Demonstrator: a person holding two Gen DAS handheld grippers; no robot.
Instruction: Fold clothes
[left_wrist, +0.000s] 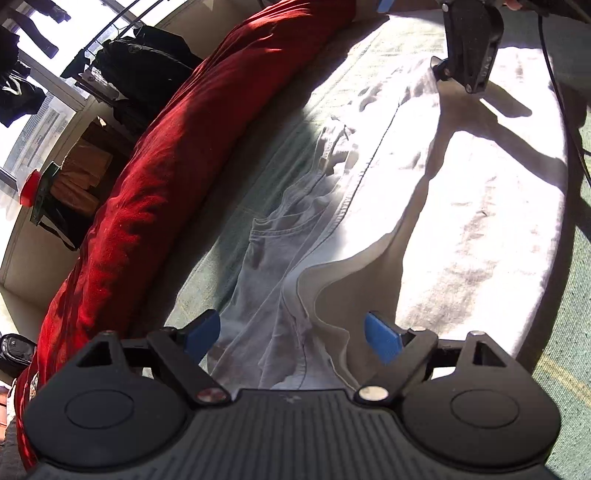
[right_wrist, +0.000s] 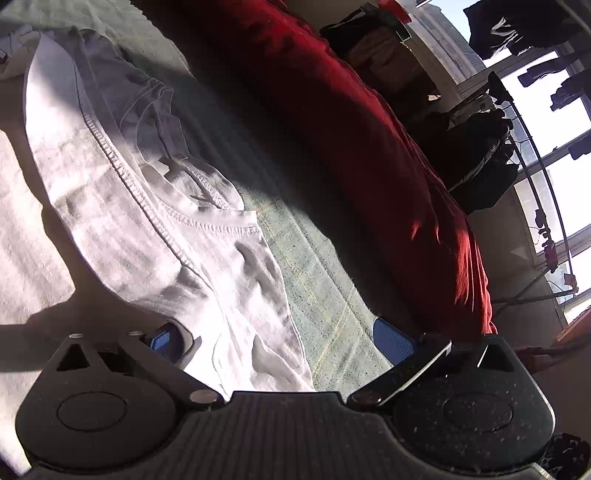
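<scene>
The shirt (left_wrist: 461, 206), white and washed out by bright sunlight, lies spread on a green bed (left_wrist: 236, 184), with a red blanket (left_wrist: 162, 158) bunched in a long ridge just beside it along the bed's far side. In the left wrist view, the left tool (left_wrist: 301, 334) sits low over the near part of the shirt, its two blue-padded fingers (left_wrist: 382, 334) spread wide apart, with wrinkled cloth and a folded edge lying in the gap between them; nothing is pinched. A stitched hem runs away from this tool across the fabric, and a crumpled sleeve lies partly in shadow towards the blanket. At the top of the same view the right tool (left_wrist: 471, 44) meets the shirt's far end, its dark body casting a hard shadow across the cloth. In the right wrist view, the right tool (right_wrist: 277, 338) is also spread wide: its left finger rests against the white cloth, its right finger is over bare green bed near the blanket's edge. The shirt's edge passes between the two fingers without being clamped. From here the shirt stretches away to the upper left, its ribbed seam curving across the middle. Behind the blanket, dark clothes (right_wrist: 484, 158) hang on a rack (right_wrist: 532, 173) in front of bright windows (right_wrist: 554, 110).
</scene>
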